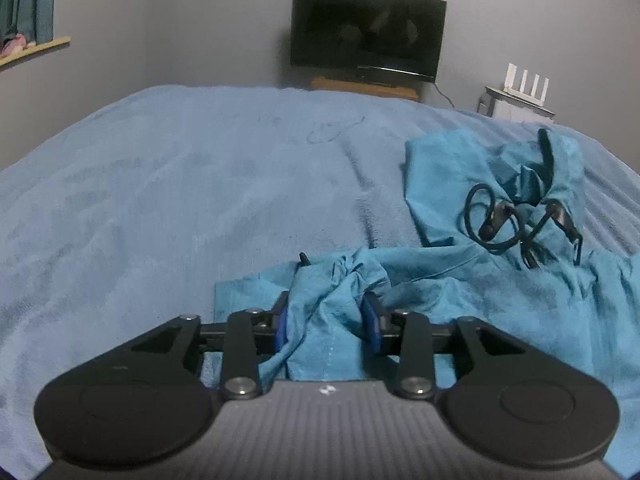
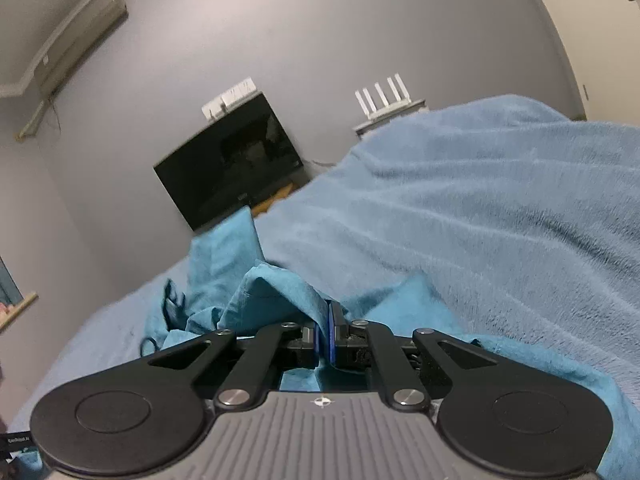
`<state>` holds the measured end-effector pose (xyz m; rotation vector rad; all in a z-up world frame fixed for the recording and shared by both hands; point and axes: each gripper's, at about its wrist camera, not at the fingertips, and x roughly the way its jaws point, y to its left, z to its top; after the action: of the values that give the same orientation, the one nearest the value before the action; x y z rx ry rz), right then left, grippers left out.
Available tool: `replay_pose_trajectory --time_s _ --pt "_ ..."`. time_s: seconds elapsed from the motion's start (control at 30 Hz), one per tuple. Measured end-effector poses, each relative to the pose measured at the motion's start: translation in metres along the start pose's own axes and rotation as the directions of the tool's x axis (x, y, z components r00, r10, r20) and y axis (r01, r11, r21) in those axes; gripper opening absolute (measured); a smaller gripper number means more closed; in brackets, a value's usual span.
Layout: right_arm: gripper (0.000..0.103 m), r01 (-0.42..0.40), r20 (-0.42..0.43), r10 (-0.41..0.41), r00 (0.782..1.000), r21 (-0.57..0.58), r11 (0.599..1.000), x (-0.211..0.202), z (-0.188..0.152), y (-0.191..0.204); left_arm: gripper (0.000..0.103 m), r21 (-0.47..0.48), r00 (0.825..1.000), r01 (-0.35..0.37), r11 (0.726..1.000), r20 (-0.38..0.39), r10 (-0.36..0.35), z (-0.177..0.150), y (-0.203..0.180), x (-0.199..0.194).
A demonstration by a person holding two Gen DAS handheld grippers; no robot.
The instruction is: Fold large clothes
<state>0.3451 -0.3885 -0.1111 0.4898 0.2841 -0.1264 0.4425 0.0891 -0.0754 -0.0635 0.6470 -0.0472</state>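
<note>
Teal garment (image 1: pixel 500 280) lies crumpled on the bed (image 1: pixel 180 200). Left gripper (image 1: pixel 328 320) part-closed around a bunched fold; right gripper (image 2: pixel 325 340) pinched tight on an edge. Step: spreading. Next calls for pulling apart, flattening

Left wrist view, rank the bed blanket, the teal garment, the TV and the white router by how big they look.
Largest to smallest as they appear:
1. light blue blanket
2. teal garment
3. TV
4. white router
The TV and router stand far back by the wall, so this apparent order says little about true size.
</note>
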Motion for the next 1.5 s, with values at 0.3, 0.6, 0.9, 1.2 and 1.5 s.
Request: replay_pose_trajectory --time_s 0.3,0.6,0.9,1.2,1.5 --pt "0.076 0.157 0.144 -0.134 0.980 -0.162 0.974 -0.012 -0.004 0.030 0.084 -0.136 0.995 -0.028 0.990 0.094 0.041 -0.009 0.006 -0.067" --pt "0.069 -0.126 -0.023 0.127 0.992 -0.370 0.920 0.002 -0.029 0.084 0.086 0.251 0.993 -0.091 0.964 0.090 0.070 -0.073 -0.059 -0.083" --pt "0.062 0.025 -0.150 -0.070 0.986 -0.283 0.959 0.054 -0.042 0.052 0.090 0.254 0.993 -0.119 0.960 0.020 0.118 -0.084 -0.037 -0.048" --pt "0.038 0.060 -0.121 -0.068 0.990 -0.068 0.996 0.060 -0.039 -0.005 0.092 0.106 0.987 -0.163 0.981 0.015 0.162 -0.083 -0.001 -0.051" --pt "0.074 0.156 -0.014 -0.157 0.987 -0.090 0.984 -0.011 -0.024 0.000 0.092 0.156 0.978 -0.206 0.966 0.060 0.199 -0.085 -0.008 -0.111"
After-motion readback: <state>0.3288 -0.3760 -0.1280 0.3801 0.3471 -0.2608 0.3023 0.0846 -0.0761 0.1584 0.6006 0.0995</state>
